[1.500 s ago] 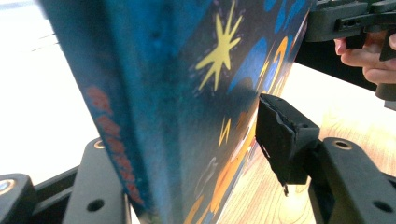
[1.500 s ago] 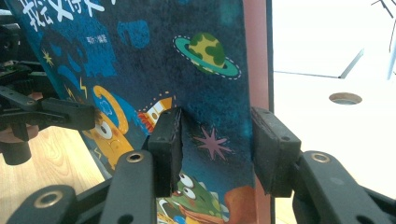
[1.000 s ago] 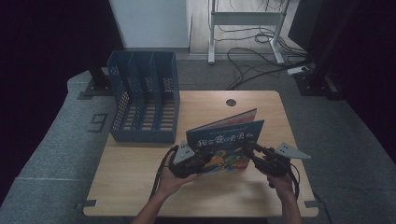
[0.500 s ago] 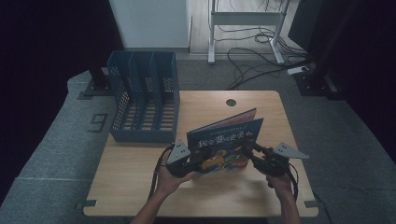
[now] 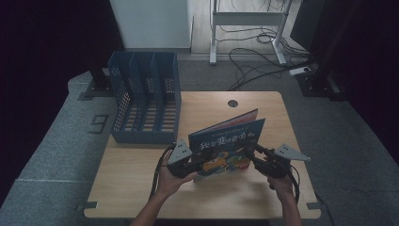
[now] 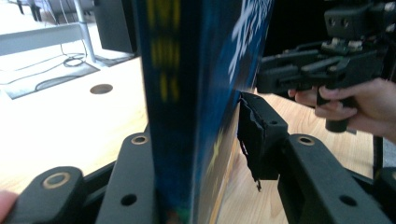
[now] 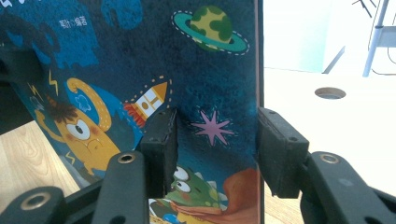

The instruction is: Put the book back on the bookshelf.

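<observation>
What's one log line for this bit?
book upright | left tool jaws just closed further on it | right tool grips it

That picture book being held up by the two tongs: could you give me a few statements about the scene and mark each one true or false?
1. The picture book lies flat on the table. False: it is held up on edge.
2. The left tongs and right tongs hold opposite ends of the book. True.
3. The file rack is red. False: it is blue.
4. The rack stands at the table's far left. True.
5. The book's cover shows a rocket. True.
</observation>
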